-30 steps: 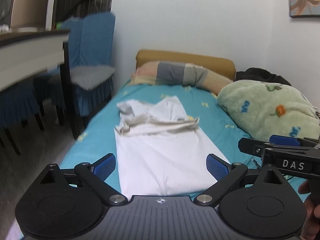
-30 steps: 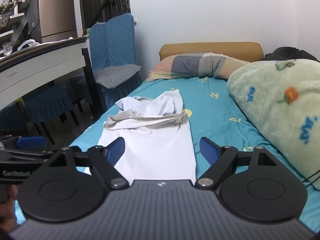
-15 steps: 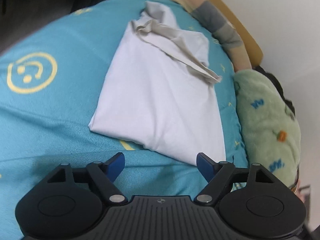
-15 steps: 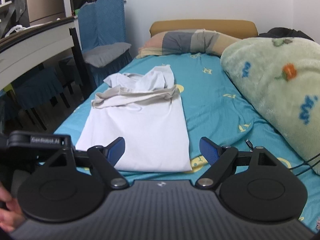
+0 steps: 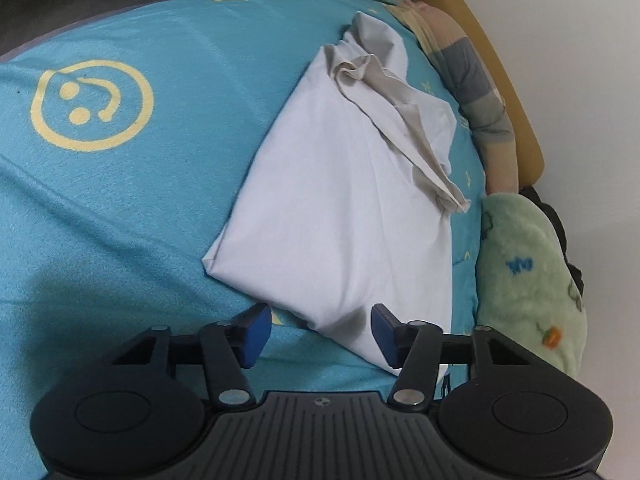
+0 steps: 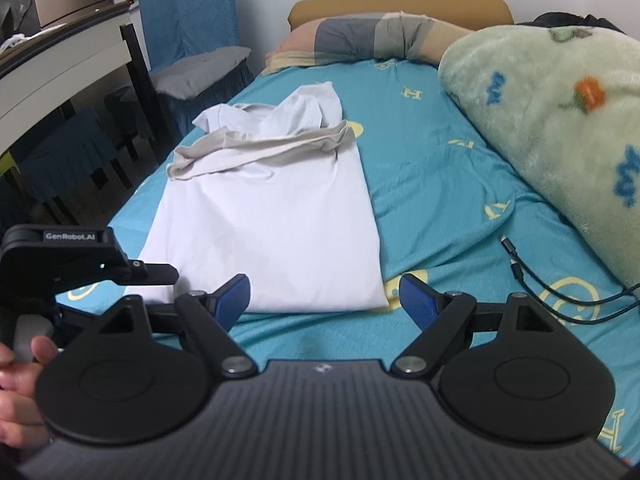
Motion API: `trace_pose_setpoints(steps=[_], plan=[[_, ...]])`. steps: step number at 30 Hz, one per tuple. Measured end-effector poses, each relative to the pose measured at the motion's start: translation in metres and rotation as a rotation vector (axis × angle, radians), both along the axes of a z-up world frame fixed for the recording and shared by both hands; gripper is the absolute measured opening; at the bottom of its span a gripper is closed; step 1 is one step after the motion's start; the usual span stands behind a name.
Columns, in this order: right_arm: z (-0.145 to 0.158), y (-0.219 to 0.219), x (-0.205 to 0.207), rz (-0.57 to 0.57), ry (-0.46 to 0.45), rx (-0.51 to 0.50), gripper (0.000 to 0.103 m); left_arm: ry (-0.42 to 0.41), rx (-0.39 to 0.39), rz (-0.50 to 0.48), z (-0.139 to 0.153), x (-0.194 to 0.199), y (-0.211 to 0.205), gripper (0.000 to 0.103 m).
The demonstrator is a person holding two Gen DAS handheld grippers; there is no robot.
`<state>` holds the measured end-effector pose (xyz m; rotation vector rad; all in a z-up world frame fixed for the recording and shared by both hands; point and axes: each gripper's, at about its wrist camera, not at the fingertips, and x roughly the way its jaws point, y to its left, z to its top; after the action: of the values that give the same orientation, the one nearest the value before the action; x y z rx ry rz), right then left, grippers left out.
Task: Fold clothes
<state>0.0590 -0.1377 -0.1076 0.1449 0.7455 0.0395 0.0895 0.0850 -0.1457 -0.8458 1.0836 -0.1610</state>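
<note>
The left gripper (image 5: 318, 330) is closest to the cloth. Its two blue pads are spread apart and hold nothing. The near edge of the white shirt (image 5: 340, 208) pokes in between them. The right gripper (image 6: 324, 300) is spread apart too, and it holds nothing. It hangs a bit back from the shirt, near the shirt's near right corner. In the right view, the left gripper's black body (image 6: 60, 256) sits by the shirt's near left corner, with a hand (image 6: 20, 376) on its handle.

The white shirt (image 6: 264, 216) lies flat on the blue bed sheet (image 6: 440, 184). It is already folded into a long strip. Its long way runs from near to far, straight away from both grippers. At the far end the cloth is bunched up, with a gray-tan band (image 6: 256, 148) lying across it and loose white bits (image 6: 308, 108) past that.

I think the left gripper is the one best placed to pinch the near edge. The fold looks partly done, but the messy far end is not tidy.

A black cable (image 6: 560, 296) lies on the sheet to the right. A green fuzzy blanket (image 6: 560, 112) is piled further right. A striped pillow (image 6: 380, 40) is at the far end. There are no boxes or baskets here.
</note>
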Motion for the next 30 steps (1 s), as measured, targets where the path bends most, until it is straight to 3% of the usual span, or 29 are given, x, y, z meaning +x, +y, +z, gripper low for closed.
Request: trace_pose_setpoints(steps=[3, 17, 20, 23, 24, 25, 28, 30], plan=[[-0.004, -0.003, 0.003, -0.007, 0.022, 0.034, 0.083, 0.001, 0.006, 0.0, -0.001, 0.002, -0.003, 0.053], [-0.075, -0.067, 0.025, -0.267, 0.174, 0.786, 0.084, 0.004, 0.013, 0.004, -0.002, 0.003, -0.004, 0.053], [-0.084, -0.073, 0.031, -0.305, 0.175, 0.873, 0.076, 0.002, 0.01, 0.002, -0.002, 0.003, -0.002, 0.053], [-0.09, -0.075, 0.037, -0.345, 0.187, 0.898, 0.045, 0.003, 0.005, 0.001, -0.002, 0.004, -0.001, 0.053], [-0.09, -0.074, 0.037, -0.353, 0.192, 0.882, 0.027, 0.003, 0.003, 0.0, -0.002, 0.004, -0.001, 0.053], [-0.09, -0.074, 0.037, -0.36, 0.196, 0.865, 0.021, 0.003, 0.0, 0.0, -0.002, 0.004, 0.0, 0.053], [-0.085, -0.072, 0.038, -0.358, 0.179, 0.843, 0.009, -0.005, 0.002, -0.007, 0.001, 0.005, -0.001, 0.053], [-0.075, -0.069, 0.037, -0.339, 0.14, 0.832, 0.008, -0.015, -0.006, -0.015, 0.006, 0.005, -0.003, 0.053]])
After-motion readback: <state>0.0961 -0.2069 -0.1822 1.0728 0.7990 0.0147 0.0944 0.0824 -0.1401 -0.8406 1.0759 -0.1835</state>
